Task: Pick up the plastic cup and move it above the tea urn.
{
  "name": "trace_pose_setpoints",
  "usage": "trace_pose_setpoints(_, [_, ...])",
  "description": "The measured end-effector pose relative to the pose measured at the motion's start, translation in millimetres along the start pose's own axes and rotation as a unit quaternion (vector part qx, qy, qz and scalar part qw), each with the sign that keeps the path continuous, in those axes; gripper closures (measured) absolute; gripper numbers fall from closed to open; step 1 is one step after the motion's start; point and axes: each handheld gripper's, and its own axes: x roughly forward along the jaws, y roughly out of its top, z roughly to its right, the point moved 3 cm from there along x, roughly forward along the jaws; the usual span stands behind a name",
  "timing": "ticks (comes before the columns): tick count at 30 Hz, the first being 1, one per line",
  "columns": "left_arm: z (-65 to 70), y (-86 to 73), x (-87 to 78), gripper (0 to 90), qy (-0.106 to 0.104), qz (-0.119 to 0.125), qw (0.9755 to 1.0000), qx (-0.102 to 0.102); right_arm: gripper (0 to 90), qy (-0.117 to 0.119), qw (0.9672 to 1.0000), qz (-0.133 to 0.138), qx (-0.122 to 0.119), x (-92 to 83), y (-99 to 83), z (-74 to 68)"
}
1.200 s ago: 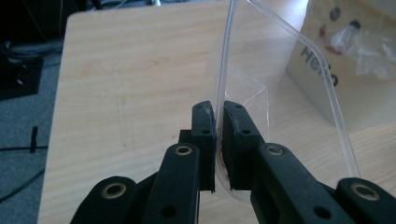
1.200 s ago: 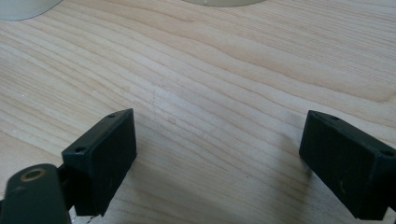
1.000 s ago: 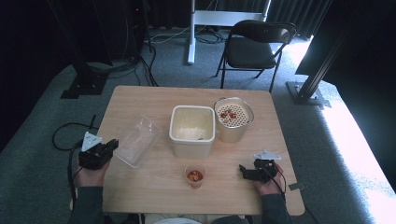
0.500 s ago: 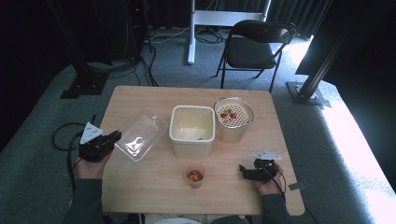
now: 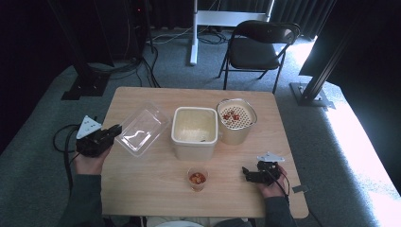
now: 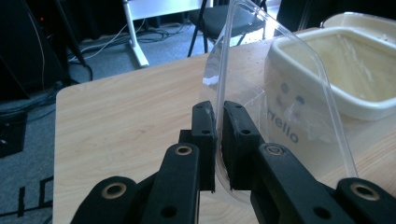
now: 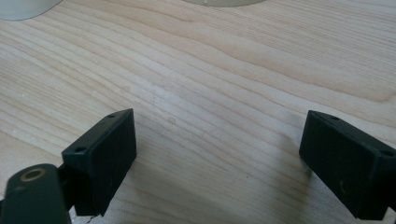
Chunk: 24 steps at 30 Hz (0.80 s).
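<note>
Clamped in the matt black plastic left gripper (image 6: 218,116): a clear, glossy plastic lid (image 6: 275,84); just past it, a smooth cream plastic tub (image 6: 345,88) with a dull sheen. Beneath the right gripper (image 7: 219,154), also matt black plastic: the table (image 7: 224,74), pale wood, smooth and satin, with visible grain.

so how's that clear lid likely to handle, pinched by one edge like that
Probably very light: the left gripper carries the clear lid by its rim alone. Likely bendy, since the plastic looks thin and see-through, so it may sag or wobble. The glossy surface could slip between the pads if jolted near the tub.
</note>
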Motion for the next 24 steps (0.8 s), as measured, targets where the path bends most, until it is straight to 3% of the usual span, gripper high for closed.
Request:
trace_pose_setpoints(11, [2.0,21.4,0.3,85.0,-0.013,0.015,0.9998,0.007,10.4,0.0,1.0,0.0,-0.001,0.0,0.0,0.1])
trace_pose_setpoints(24, [22.2,57.8,15.4,85.3,-0.041,0.035,0.9982,0.027,10.5,0.0,1.0,0.001,0.0,0.0,0.1,0.0])
